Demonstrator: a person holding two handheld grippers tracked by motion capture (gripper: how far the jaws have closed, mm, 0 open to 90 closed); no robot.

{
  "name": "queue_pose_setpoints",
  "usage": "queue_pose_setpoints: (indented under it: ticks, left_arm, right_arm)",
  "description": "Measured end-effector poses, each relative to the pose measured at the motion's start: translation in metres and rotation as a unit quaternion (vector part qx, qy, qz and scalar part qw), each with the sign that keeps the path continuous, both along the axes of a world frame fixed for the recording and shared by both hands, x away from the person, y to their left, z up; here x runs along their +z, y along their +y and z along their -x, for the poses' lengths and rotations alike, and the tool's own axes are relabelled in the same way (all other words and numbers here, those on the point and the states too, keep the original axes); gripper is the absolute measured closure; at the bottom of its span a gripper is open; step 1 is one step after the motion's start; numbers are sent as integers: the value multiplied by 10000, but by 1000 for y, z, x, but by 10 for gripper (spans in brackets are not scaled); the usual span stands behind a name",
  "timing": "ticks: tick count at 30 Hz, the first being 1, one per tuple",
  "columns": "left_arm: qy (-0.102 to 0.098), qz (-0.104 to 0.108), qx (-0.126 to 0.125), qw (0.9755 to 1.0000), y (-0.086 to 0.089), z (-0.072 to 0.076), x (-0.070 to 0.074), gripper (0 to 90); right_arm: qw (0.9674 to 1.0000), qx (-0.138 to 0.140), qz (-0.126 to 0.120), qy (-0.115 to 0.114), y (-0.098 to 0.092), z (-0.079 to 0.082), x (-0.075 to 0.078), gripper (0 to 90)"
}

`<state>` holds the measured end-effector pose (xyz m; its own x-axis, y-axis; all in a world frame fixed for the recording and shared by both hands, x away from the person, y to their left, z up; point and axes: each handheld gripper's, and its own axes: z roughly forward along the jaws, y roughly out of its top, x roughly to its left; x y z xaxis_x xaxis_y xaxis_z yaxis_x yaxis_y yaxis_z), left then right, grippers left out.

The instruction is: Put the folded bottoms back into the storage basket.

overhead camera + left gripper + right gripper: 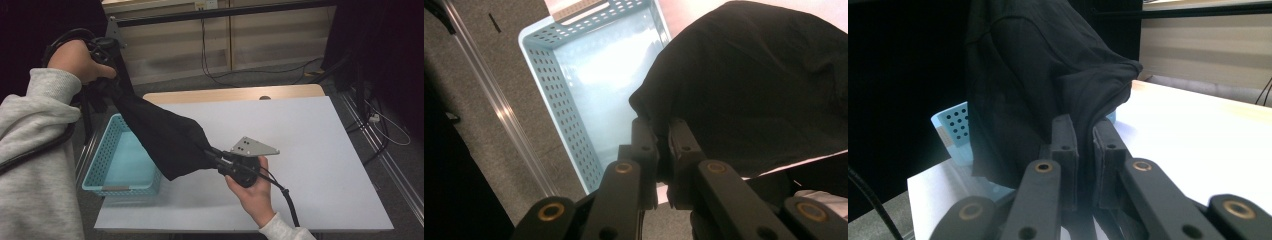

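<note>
A black cloth (165, 136) hangs stretched in the air between my two grippers, above the light blue basket (102, 165) and the white table top (310, 145). My left gripper (102, 82) is raised at the upper left and is shut on one end of the cloth (749, 95). My right gripper (212, 155) is lower, over the table, shut on the cloth's other end (1048, 75). In the left gripper view the jaws (660, 131) pinch the fabric's edge over the basket (569, 115). In the right gripper view the jaws (1083, 127) clamp a fold.
The basket (955, 127) stands at the table's left edge and holds nothing that I can see. Behind the table runs a wooden wall panel (225, 40) with cables (210, 70) on the grey floor. More cables (385, 125) lie along a rail at the right.
</note>
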<state>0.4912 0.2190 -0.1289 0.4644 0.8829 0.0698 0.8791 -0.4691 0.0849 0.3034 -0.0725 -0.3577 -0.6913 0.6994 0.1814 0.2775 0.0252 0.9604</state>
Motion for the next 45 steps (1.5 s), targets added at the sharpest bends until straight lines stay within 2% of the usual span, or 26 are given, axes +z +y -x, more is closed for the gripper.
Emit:
queue_pose_setpoints:
  ticks: [6,9,13,25,32,45]
  left_arm:
    - [-21,-15,116,9999,13,0,3,846]
    - [-96,1,204,9997,19,0,5,846]
    - [-96,-86,233,9996,25,-1,7,847]
    - [-77,-57,375,9993,49,-6,6,847]
    - [-95,-62,427,9990,57,-9,7,846]
    - [-40,-90,558,9984,77,-14,-1,847]
  right_arm:
    - [9999,110,5,-17,11,-2,5,823]
    - [9999,154,-5,-20,16,-3,6,824]
    - [9997,215,-55,-25,24,-5,8,823]
    - [9993,384,-35,26,48,-11,6,823]
    - [9988,477,-59,54,62,-12,4,823]
    - [9979,638,-46,97,81,-16,0,823]
